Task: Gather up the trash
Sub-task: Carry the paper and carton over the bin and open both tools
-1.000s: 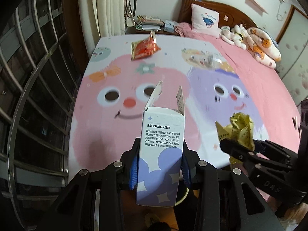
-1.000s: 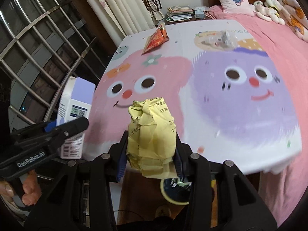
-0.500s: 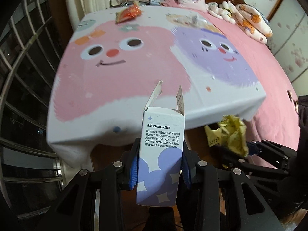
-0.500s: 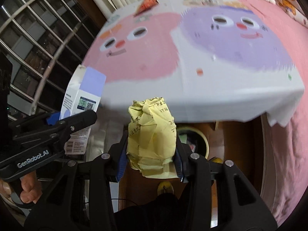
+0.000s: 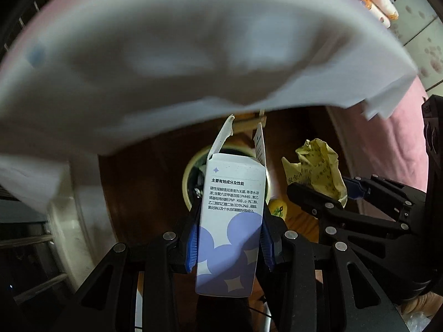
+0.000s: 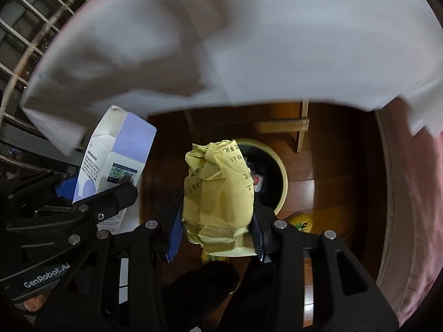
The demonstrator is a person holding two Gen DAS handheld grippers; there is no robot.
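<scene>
A blurred white sheet [image 5: 193, 55] hanging off the bed's edge fills the upper part of both views. Below it, on the dark wooden floor [image 6: 332, 166], stands a round trash bin [image 6: 279, 177] with a pale rim. The left hand-held gripper [image 5: 229, 246] is clamped on a white-and-purple carton [image 5: 232, 213] — top flaps open, held upright over the bin. The right hand-held gripper [image 6: 216, 232] is clamped on a crumpled yellow wrapper [image 6: 221, 193], just beside the carton.
</scene>
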